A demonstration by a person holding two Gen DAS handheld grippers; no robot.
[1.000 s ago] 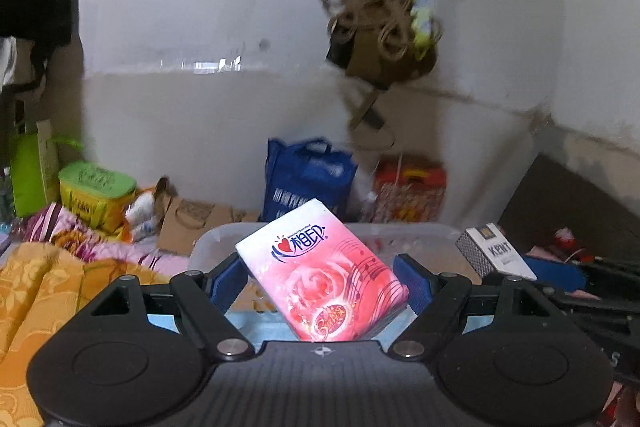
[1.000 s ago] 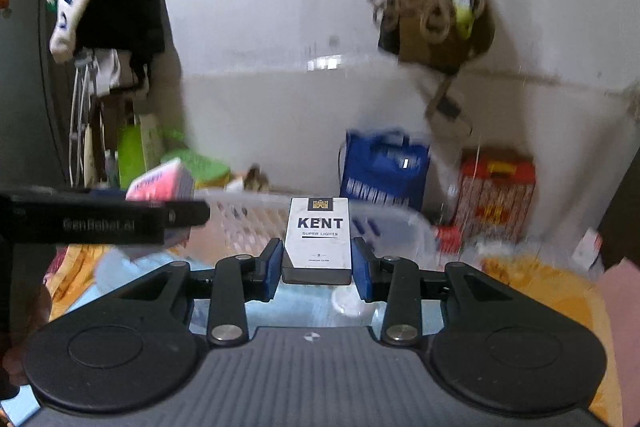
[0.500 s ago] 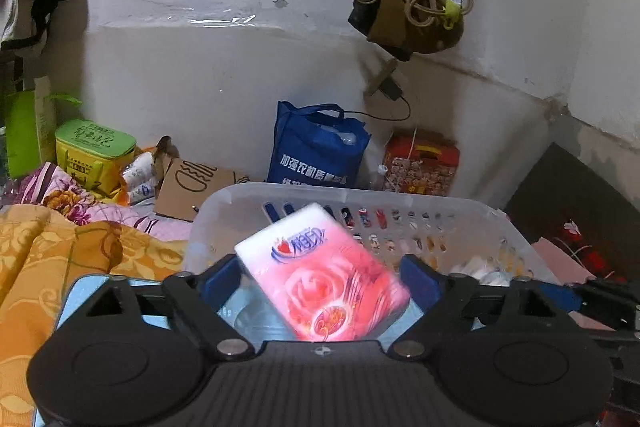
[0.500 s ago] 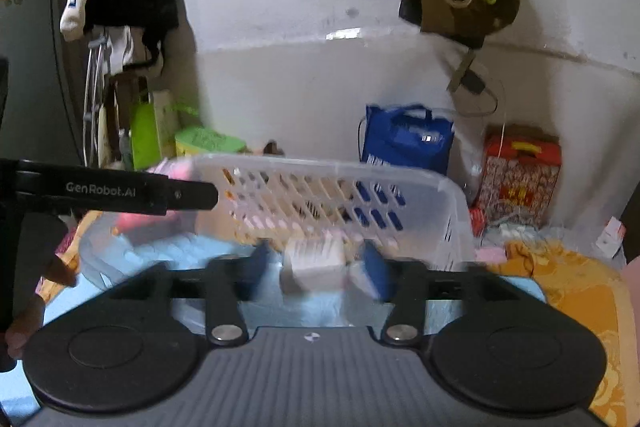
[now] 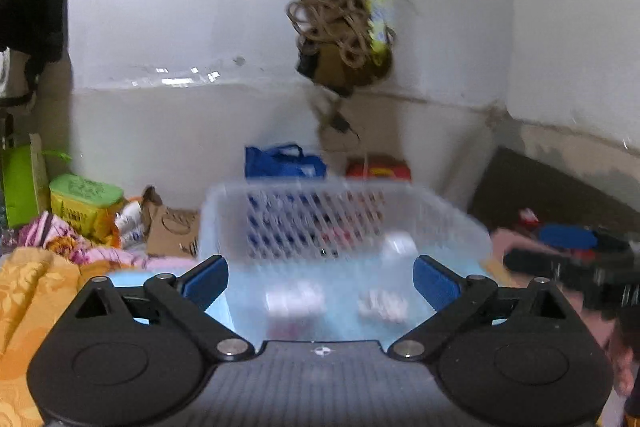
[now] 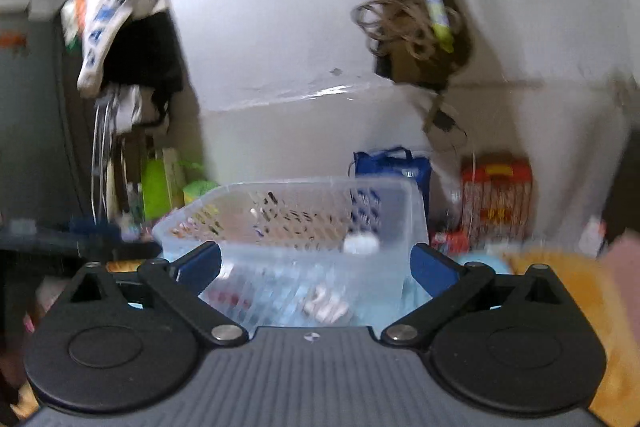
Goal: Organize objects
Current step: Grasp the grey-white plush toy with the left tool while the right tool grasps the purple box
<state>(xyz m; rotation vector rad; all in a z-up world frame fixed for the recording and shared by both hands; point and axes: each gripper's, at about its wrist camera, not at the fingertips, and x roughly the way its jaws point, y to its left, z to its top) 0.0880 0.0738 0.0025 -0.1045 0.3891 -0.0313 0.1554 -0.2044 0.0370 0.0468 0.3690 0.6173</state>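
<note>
Both of your grippers are empty now. A second ago the left gripper [image 5: 320, 277] held the pink tissue pack and the right gripper [image 6: 316, 269] the white cigarette pack; now each has its fingers spread wide with nothing between them. Two blurred shapes lie on the floor of the basket [image 5: 448, 211]: a pinkish one [image 5: 294, 303] and a paler one [image 5: 382, 305], most likely those two packs, though the blur stops you being sure. If so, this pair is stowed and you can go for the next loose things.

Mind the basket's near rim [image 6: 280, 247]: it sits just ahead of both sets of fingers, so lift before you swing away. To your left lies orange bedding [image 5: 28, 291] with boxes and bags behind it; to your right, the other gripper's dark arm [image 5: 568, 267] is close, so part the two outward.
</note>
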